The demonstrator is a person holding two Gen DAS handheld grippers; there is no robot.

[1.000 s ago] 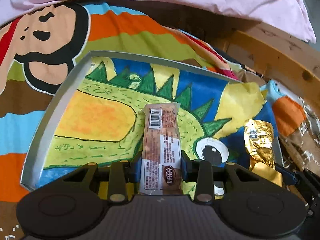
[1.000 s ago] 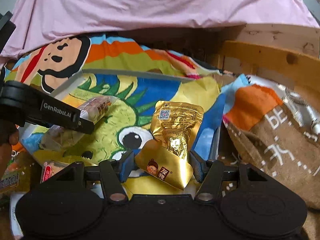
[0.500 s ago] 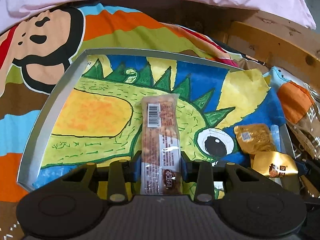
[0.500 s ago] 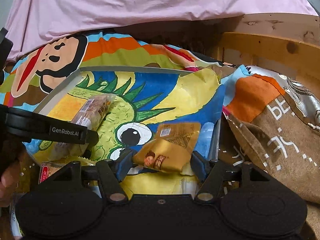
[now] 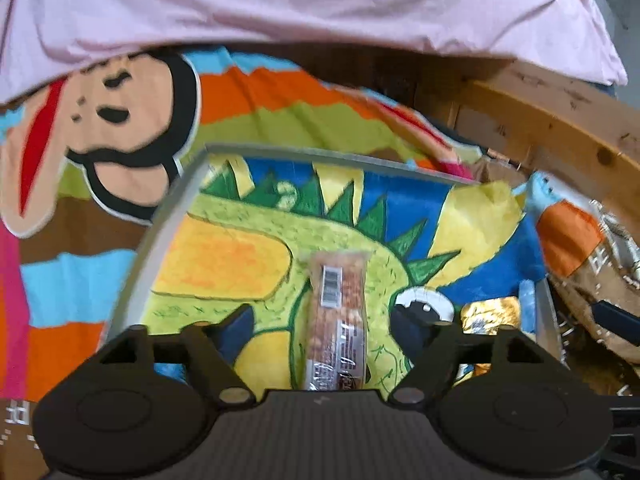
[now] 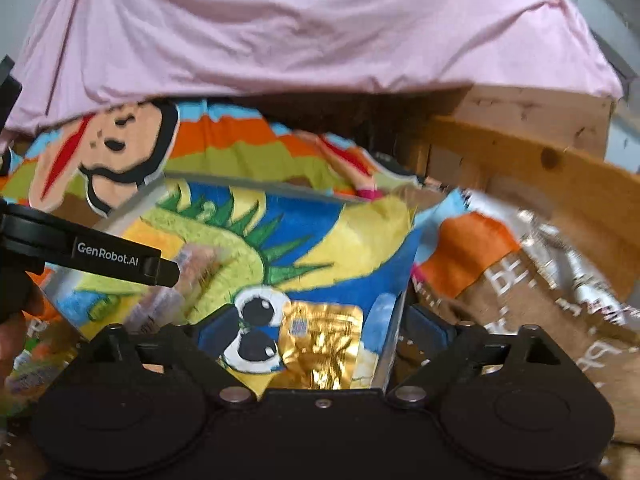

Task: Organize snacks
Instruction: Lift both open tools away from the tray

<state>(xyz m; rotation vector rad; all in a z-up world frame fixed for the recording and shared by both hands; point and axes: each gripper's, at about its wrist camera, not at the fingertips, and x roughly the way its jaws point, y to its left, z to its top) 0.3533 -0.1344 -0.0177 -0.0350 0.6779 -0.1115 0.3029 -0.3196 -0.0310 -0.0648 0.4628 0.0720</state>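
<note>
The left gripper (image 5: 322, 330) stood spread wide, both jaws apart from the snack bar (image 5: 337, 320) that lay flat between them on the tray (image 5: 132, 280); the bar's long axis ran straight ahead along the gripper's own line of sight, barcode end pointing to the tray's far edge, printed end tucked under the gripper body; no finger touched the wrapper, so it looked set down and released, resting on the dinosaur drawing (image 5: 224, 256) that lined the tray, about mid-way across and toward the near edge.

Over on the right, the right gripper (image 6: 316, 332) was likewise spread open, nothing pinched; the gold foil pouch (image 6: 320, 348) lay flat just ahead of it and between its fingers, in the tray's near right corner, right beside the painted eyes and close against the tray's right wall (image 6: 390, 344); in the left view the same pouch (image 5: 490, 314) sat well to the right of the bar, the two apart and roughly side by side.

So each gripper was nearest its own snack, and either could close straight down again without turning, the bar being lined up lengthwise with the left one; the left gripper's arm (image 6: 88, 252) crossed the right view's left side; the frames were blurred, so fine contact at the pouch's edge I could not tell; the tray sat on a monkey-print blanket (image 5: 120, 120).
</note>
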